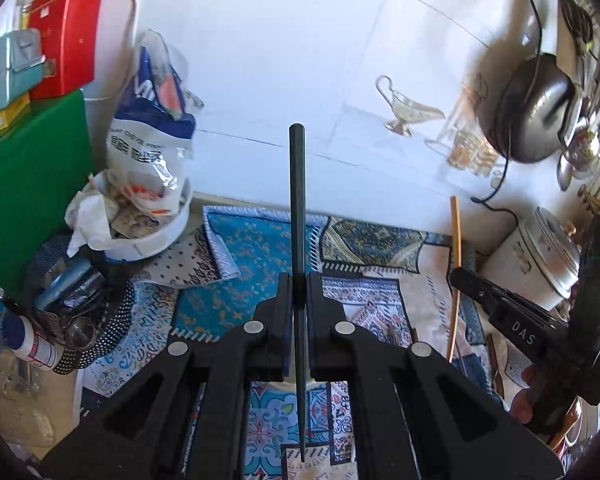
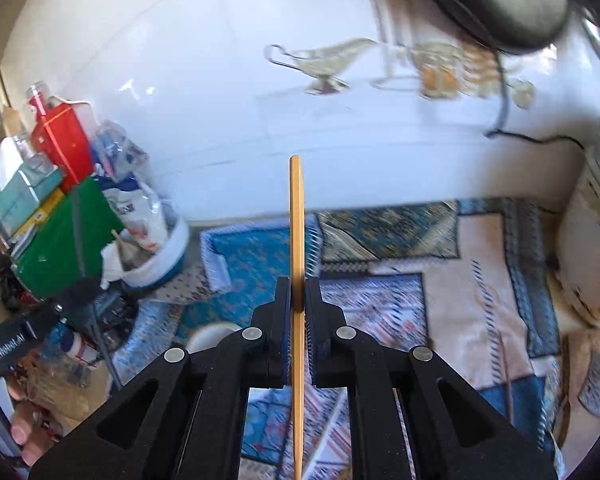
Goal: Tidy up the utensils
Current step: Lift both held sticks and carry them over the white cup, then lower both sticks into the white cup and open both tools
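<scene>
My left gripper [image 1: 299, 280] is shut on a dark green chopstick [image 1: 297, 184] that stands upright between its fingers, thick end up, above the patterned cloth. My right gripper [image 2: 298, 284] is shut on a light wooden chopstick [image 2: 296, 216], also upright. In the left wrist view the right gripper [image 1: 460, 274] shows at the right with its wooden chopstick [image 1: 455, 264]. In the right wrist view the left gripper [image 2: 24, 332] shows at the left edge with the dark chopstick [image 2: 78, 236] above it.
Patterned cloths [image 1: 380, 248] cover the counter below a white tiled wall. At left stand a white tub with a plastic bag [image 1: 148, 168], a green board [image 1: 32, 184] and a red tin [image 1: 66, 36]. A white canister [image 1: 540, 256] and a dark pot [image 1: 536, 108] are at right.
</scene>
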`<state>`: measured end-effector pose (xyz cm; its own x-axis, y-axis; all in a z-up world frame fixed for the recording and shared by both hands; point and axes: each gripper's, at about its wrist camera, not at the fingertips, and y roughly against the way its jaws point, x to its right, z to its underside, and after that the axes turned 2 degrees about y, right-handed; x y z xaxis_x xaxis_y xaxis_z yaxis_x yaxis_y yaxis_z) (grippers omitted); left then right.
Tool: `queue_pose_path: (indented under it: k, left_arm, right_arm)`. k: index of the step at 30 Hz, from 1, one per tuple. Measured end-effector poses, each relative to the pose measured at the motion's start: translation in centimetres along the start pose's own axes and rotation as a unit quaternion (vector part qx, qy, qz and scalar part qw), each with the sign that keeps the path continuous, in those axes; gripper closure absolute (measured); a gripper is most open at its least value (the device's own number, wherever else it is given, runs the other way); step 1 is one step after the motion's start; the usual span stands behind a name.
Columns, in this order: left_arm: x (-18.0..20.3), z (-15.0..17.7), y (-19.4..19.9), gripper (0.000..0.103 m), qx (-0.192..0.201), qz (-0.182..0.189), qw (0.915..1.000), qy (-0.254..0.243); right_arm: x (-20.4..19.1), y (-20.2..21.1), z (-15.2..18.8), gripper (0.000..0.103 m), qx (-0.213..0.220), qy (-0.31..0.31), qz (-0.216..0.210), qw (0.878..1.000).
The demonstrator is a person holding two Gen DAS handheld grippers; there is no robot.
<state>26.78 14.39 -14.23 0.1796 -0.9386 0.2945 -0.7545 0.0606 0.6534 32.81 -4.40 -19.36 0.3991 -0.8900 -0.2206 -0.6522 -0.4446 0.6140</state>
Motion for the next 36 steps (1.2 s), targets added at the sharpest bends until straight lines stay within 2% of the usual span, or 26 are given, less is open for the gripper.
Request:
queue_pose_path:
  k: [12, 21, 28, 36]
  left_arm:
    - [-2.8, -2.5, -3.3, 0.098, 0.023, 0.001, 0.9990, 0.038]
    - [-3.8, -2.5, -7.1, 0.099, 0.054, -0.014, 0.9970, 0.052]
    - [-3.7, -1.2, -8.9, 0.099, 0.061, -0.022, 0.9969, 0.044]
    - [-3.5, 1.3, -10.4, 0.099, -0.002, -0.023, 0.9996, 0.018]
  right_arm:
    - [-5.5, -4.5, -4.1, 0.097, 0.039, 0.037, -0.035, 0.998]
    - [-5.8, -7.7, -3.8, 0.097, 0.070, 0.034, -0.028, 0.997]
    - [-3.9, -9.9, -2.1, 0.097, 0.041, 0.010, -0.032, 0.999]
    - [-3.6, -9.8, 0.2, 0.097, -0.018, 0.021, -0.037, 0.999]
